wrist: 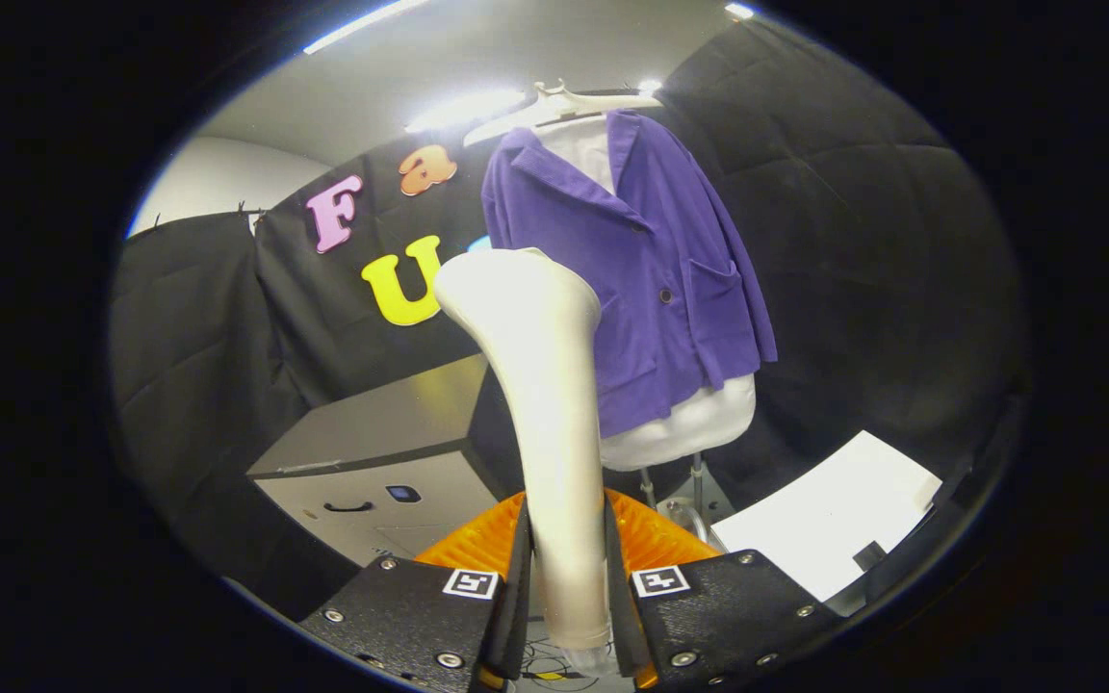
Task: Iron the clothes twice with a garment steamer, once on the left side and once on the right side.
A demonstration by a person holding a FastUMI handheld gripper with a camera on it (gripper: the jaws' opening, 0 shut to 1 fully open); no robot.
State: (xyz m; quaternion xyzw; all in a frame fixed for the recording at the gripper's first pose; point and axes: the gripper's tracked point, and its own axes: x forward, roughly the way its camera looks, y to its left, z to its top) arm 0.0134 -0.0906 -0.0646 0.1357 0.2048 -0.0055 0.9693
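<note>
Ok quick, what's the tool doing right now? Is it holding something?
Tool: closed on the white garment steamer, both fingers pressing its handle, steamer head up in front of the purple jacket.

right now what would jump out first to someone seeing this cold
First, the tall cream-white garment steamer, clamped upright between the gripper fingers and flaring to a wide head at the top. Just beyond it hangs the purple corduroy jacket on a pale hanger, over a white padded form. Lower down, beside the steamer's handle, sits a grey metal cabinet.
</note>
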